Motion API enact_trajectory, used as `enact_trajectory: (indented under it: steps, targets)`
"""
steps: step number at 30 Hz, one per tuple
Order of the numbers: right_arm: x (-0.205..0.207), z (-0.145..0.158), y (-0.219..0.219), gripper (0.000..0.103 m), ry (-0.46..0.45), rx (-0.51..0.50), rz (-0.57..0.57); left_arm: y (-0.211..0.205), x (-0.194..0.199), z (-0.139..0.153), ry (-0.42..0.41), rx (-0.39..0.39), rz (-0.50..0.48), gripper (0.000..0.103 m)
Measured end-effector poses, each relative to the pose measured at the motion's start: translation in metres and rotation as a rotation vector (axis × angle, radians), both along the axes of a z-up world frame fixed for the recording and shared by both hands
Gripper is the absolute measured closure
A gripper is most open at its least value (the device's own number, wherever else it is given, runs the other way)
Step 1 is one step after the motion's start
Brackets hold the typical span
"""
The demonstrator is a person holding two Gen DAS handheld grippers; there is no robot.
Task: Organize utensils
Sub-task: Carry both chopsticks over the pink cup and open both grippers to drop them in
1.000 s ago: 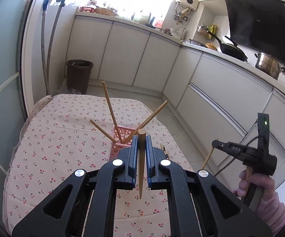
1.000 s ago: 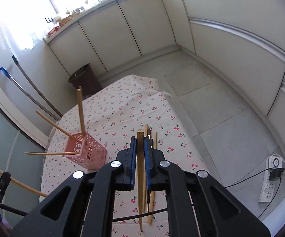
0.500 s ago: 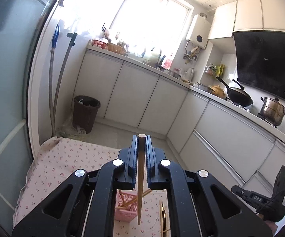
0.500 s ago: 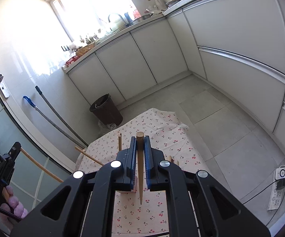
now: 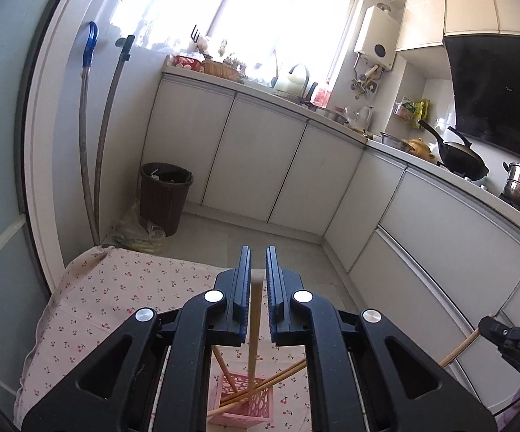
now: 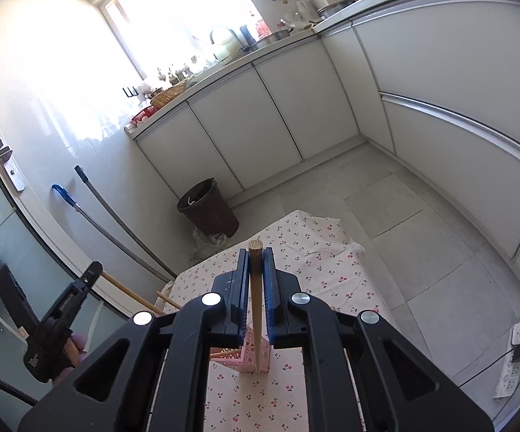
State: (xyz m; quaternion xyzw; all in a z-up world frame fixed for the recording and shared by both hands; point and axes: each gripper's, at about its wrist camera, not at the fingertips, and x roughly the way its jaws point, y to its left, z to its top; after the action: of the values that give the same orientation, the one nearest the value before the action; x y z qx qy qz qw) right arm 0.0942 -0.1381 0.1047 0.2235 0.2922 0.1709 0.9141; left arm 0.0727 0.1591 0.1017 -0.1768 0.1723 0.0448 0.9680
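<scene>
The left gripper point(image 5: 258, 280) stands parted, a chopstick point(image 5: 254, 327) loose between its fingers, its lower end in the pink basket point(image 5: 240, 408) just below on the cherry cloth point(image 5: 108, 288). More sticks point(image 5: 260, 388) lean in that basket. The right gripper point(image 6: 256, 280) is clamped on a chopstick point(image 6: 257, 309) held upright, tip over the basket point(image 6: 245, 358) beneath it

two wrist views high above the shared pink basket point(image 5: 244, 401), facing cabinets point(image 6: 245, 118)
</scene>
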Motion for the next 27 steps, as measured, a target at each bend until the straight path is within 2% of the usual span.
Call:
enact_trajectory:
  steps: [3,13,18,23,26,27]
  targets:
    - [0.003,0.011,0.003,0.095,-0.022,0.007,-0.002,0.011,-0.004,0.000,-0.005,-0.051,0.023,0.072]
    - [0.013,0.033,0.036,0.095,-0.078,0.008,0.004,0.035,-0.038,0.030,-0.062,-0.098,0.088,0.070]
    - [0.028,0.021,0.059,0.095,-0.053,-0.007,0.011,0.037,-0.047,0.039,-0.088,-0.103,0.081,0.068]
    - [0.043,0.002,0.078,0.095,-0.018,0.003,0.017,0.037,-0.041,0.033,-0.064,-0.097,0.078,0.067]
    - [0.050,-0.011,0.085,0.089,-0.004,0.031,0.039,0.036,-0.035,0.025,-0.031,-0.100,0.066,0.067]
    - [0.051,-0.014,0.086,0.081,0.011,0.048,0.052,0.034,-0.035,0.025,-0.027,-0.098,0.061,0.067]
